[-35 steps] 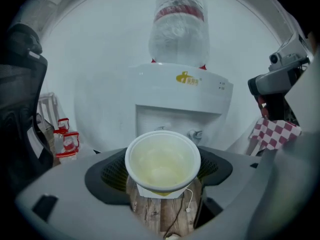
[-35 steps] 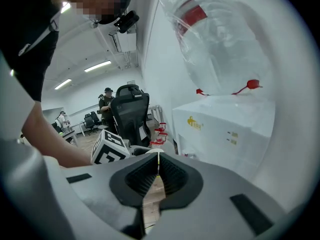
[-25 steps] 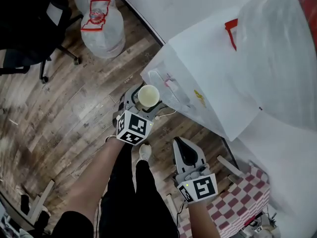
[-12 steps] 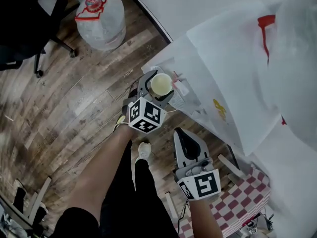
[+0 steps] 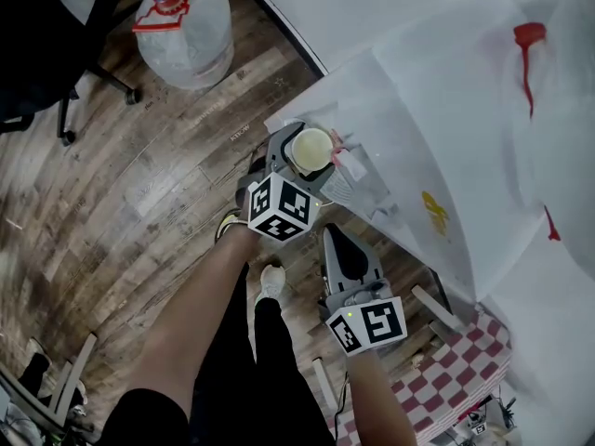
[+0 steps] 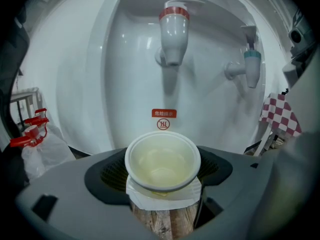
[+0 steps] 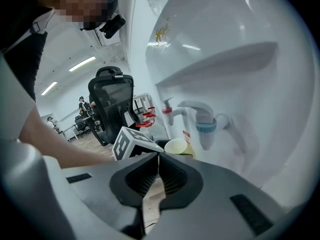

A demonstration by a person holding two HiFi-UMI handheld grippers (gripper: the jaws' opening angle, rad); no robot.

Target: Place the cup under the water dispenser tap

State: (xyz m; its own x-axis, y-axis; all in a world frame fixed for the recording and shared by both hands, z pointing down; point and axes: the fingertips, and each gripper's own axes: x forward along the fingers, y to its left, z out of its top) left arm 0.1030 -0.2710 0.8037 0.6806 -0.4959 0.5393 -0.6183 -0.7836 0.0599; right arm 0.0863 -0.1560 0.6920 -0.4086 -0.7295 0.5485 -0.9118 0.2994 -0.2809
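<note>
left tongs (image 6: 162, 168) clamped on the cup (image 6: 162, 159), held close before the water dispenser (image 6: 75, 84), lower than the red tap (image 6: 173, 31) but seemingly short of it. right tongs (image 7: 157, 166) shut, empty, kept back. approach mostly done; remaining, probably: final advance, setting down, release.

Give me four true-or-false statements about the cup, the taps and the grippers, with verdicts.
1. The left gripper is shut on the cup. True.
2. The right gripper holds a second cup. False: its jaws are together with nothing between them.
3. The cup sits below the blue tap. False: it sits below the red tap; the blue tap is off to the right.
4. The cup is upright, mouth up. True.
</note>
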